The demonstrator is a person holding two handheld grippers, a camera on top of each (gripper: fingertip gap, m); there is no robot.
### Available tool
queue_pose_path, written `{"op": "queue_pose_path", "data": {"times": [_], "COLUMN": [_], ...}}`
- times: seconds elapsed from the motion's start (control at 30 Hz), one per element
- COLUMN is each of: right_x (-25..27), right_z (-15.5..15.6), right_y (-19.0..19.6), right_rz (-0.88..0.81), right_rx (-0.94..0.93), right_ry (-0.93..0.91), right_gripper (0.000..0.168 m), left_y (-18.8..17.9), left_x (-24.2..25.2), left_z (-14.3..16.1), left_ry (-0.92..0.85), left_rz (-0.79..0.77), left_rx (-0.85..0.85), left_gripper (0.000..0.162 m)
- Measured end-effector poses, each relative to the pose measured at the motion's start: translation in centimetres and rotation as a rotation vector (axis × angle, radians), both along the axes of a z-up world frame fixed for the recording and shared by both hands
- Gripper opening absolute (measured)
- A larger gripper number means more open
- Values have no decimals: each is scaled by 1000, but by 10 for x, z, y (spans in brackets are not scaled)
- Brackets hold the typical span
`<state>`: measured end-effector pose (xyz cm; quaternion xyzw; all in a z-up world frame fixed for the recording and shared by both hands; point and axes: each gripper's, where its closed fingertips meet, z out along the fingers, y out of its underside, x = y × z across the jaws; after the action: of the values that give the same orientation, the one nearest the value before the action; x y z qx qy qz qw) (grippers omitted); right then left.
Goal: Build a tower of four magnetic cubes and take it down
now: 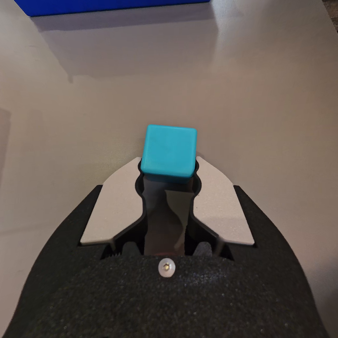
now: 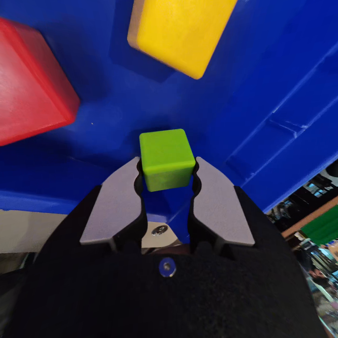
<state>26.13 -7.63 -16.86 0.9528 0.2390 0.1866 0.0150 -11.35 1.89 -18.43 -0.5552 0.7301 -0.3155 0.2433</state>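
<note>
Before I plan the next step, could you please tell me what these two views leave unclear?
- Left wrist view: the teal cube's underside, hidden by the cube itself, so resting or lifted is unclear.
- Left wrist view: the blue bin, cut off by the top edge.
- Right wrist view: the red cube and yellow cube, blurred and cropped by the edges.
- Right wrist view: whether the green cube touches the bin floor, hidden by the cube.
- No tower shows in either view.

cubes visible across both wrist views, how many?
4. Teal cube held in the left gripper above the table; green cube in the right gripper; red cube and yellow cube inside the blue bin. Others may sit off-frame.
</note>
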Motion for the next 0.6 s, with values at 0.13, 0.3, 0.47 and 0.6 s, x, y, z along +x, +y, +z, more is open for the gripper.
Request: {"op": "queue_pose_path", "data": {"times": [0.13, 0.3, 0.47, 0.6], "right_x": [0, -11, -131, -229], "right_z": [1, 34, 101, 109], "right_y": [10, 18, 2, -58], "right_rz": [19, 31, 109, 180], "right_rx": [46, 375, 1089, 1283], "right_ry": [-3, 38, 640, 1269], "right_gripper": [61, 65, 53, 37], "left_y": [0, 0, 0, 0], "left_x": [0, 0, 0, 0], "left_z": [0, 0, 0, -1], "left_ry": [0, 0, 0, -1], "left_rz": [-1, 0, 1, 2], "left_rx": [0, 2, 3, 4], "left_gripper": [50, 50, 50, 50]}}
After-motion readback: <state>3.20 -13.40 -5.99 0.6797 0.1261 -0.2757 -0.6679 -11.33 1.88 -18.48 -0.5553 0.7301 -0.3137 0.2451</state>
